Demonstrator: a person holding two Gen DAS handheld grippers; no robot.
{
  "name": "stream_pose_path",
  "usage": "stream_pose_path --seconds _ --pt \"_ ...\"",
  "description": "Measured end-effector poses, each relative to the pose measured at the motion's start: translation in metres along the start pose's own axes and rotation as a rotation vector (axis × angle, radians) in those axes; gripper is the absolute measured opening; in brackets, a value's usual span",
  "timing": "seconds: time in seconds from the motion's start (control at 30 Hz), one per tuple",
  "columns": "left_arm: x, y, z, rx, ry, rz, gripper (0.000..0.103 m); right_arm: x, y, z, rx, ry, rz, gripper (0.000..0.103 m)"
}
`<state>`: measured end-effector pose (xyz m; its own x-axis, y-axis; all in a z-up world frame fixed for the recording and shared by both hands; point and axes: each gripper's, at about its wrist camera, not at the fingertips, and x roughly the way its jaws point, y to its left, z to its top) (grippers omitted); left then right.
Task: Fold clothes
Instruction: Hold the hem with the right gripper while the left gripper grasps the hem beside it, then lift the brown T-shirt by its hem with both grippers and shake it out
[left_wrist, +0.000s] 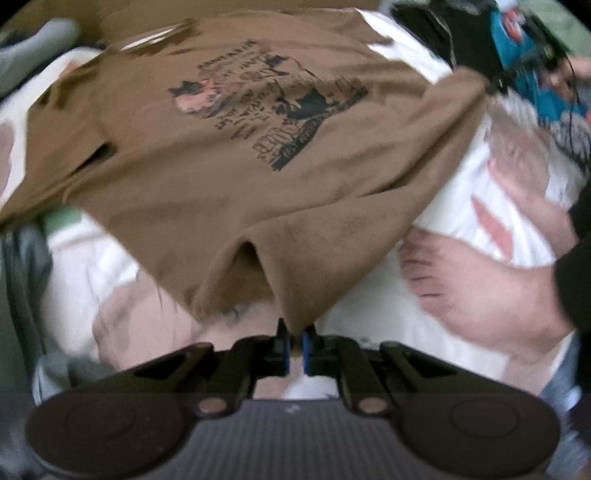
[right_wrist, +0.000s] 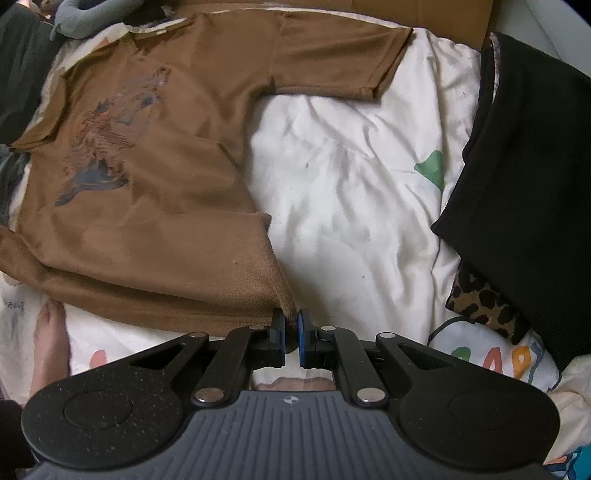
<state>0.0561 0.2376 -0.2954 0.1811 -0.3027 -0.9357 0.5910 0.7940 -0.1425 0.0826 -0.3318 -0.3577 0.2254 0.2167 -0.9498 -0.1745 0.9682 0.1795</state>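
Two tools, both clenched on the brown cotton T-shirt with a dark printed graphic (right_wrist: 155, 177)! We've got the left tool (left_wrist: 296, 334) pinching a bottom corner, fabric tenting up from its blue pads. Our right tool (right_wrist: 291, 325) grips the other hem corner. That shirt lies spread on the white patterned bedsheet (right_wrist: 351, 184), beside a folded black ribbed garment (right_wrist: 517, 155). Bare foot (left_wrist: 480, 288) close by.

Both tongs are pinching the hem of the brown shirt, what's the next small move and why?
Probably lift both hem corners together and carry them toward the collar. The left tongs and right tongs each grip the brown shirt, which lies spread print-up on the white bedding.
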Motion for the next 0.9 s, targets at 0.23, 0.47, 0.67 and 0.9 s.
stream_pose_path --seconds 0.23,0.47,0.67,0.9 --pt "-0.051 -0.015 -0.001 -0.166 -0.052 -0.052 0.004 -0.039 0.008 0.003 -0.052 -0.008 0.056 0.005" --pt "-0.11 -0.012 -0.001 -0.262 -0.148 -0.007 0.004 -0.09 0.021 0.021 -0.075 -0.049 0.096 0.004" --pt "-0.164 -0.011 0.007 -0.314 -0.254 0.023 0.004 -0.137 0.034 0.041 -0.096 -0.082 0.105 0.004" --pt "-0.206 -0.012 0.004 -0.333 -0.308 0.071 0.004 -0.185 0.043 0.051 -0.078 -0.107 0.151 0.004"
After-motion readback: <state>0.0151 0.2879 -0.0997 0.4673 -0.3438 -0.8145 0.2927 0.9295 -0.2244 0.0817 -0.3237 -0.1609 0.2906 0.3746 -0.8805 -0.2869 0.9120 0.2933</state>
